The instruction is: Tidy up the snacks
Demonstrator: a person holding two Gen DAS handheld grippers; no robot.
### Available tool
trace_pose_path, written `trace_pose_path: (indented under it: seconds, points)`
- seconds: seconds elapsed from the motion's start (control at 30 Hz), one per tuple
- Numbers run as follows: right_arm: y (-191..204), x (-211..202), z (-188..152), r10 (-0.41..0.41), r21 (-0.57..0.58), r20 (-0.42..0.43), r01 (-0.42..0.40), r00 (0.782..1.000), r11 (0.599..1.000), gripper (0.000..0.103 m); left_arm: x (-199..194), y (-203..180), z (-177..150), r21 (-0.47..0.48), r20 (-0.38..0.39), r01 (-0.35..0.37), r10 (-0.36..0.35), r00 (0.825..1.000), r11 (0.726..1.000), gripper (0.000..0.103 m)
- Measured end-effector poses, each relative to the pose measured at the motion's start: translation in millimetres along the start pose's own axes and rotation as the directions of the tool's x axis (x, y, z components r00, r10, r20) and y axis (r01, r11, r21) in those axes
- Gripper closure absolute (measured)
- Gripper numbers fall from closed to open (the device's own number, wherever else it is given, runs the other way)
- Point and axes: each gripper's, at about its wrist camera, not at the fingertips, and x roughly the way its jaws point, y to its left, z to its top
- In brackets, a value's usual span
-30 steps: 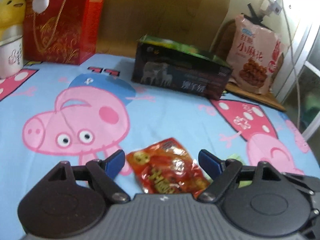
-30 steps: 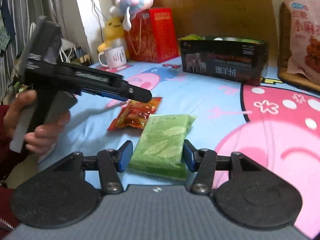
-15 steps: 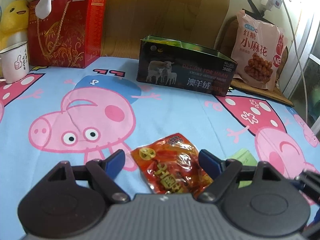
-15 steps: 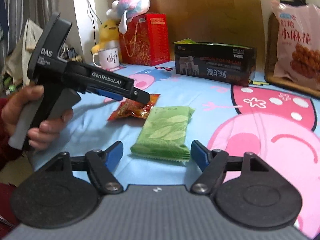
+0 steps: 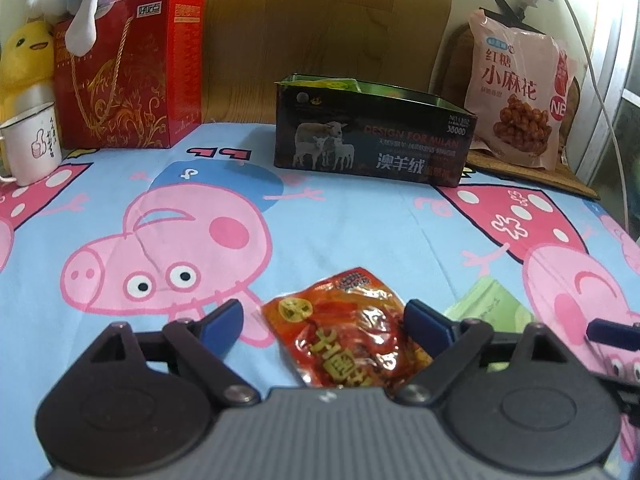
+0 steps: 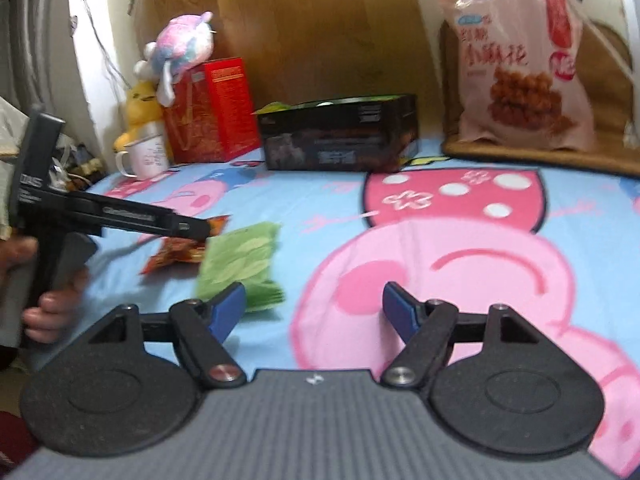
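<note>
A red snack packet [image 5: 352, 328] lies flat on the Peppa Pig sheet between the fingers of my open left gripper [image 5: 326, 320]; the fingers do not touch it. A green snack packet [image 5: 490, 302] lies to its right, partly hidden behind the gripper. In the right wrist view my right gripper [image 6: 314, 306] is open and empty, with the green packet [image 6: 242, 260] off to its left and the red packet [image 6: 180, 250] beyond it. The left gripper [image 6: 200, 229] shows there, held by a hand. A dark open box [image 5: 372, 140] stands at the back.
A red gift bag [image 5: 128, 72] with a plush toy on top, a yellow duck toy and a white mug [image 5: 32, 142] stand at the back left. A pink snack bag [image 5: 520, 96] leans on a wooden board at the back right. A cable hangs at the far right.
My right gripper opened off the green packet, drew back and swung right, so the packet now lies left of its fingers. My left gripper stayed open around the red packet.
</note>
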Motion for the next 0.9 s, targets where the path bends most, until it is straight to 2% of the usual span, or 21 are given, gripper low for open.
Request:
trace_pose_path:
  seconds: [0.07,0.23,0.37,0.53,0.6,0.67,0.73,0.83,0.9]
  points:
    - [7,0,0,0.045,-0.006,-0.001,-0.045,0.999,0.999,0.025,0,-1,-1,0.007,0.002,-0.004,0.004,1.000,1.000,0.011]
    - [25,9,1,0.093,-0.049,-0.026,-0.095,0.995,0.994,0.022,1,-4,-2,0.019,0.008,-0.014,0.014,1.000,1.000,0.009]
    - [35,19,2,0.075,-0.080,-0.055,-0.079,0.996,0.994,0.020,2,-7,-5,0.034,0.017,-0.022,0.022,1.000,0.999,0.007]
    - [36,22,4,0.020,-0.103,-0.039,-0.024,0.999,0.994,0.020,3,-7,-7,0.038,0.026,-0.024,0.023,0.999,0.999,0.006]
    - [29,18,4,-0.005,-0.074,-0.012,0.004,1.000,0.997,0.020,3,-7,-7,0.040,0.028,-0.026,0.025,0.999,0.999,0.006]
    - [19,13,5,-0.066,-0.038,0.021,0.067,0.998,0.997,0.020,3,-7,-7,0.040,0.030,-0.027,0.026,0.999,0.999,0.005]
    - [7,7,4,-0.086,0.023,0.038,0.085,0.996,0.996,0.020,3,-8,-7,0.041,0.029,-0.025,0.024,0.999,0.999,0.004]
    - [-13,3,3,-0.050,0.135,0.039,0.044,0.998,0.990,0.020,3,-8,-6,0.043,0.029,-0.026,0.025,0.999,0.999,0.004]
    - [-18,1,2,-0.032,0.166,0.045,0.024,0.998,0.986,0.020,3,-7,-6,0.042,0.029,-0.025,0.024,0.999,0.999,0.004]
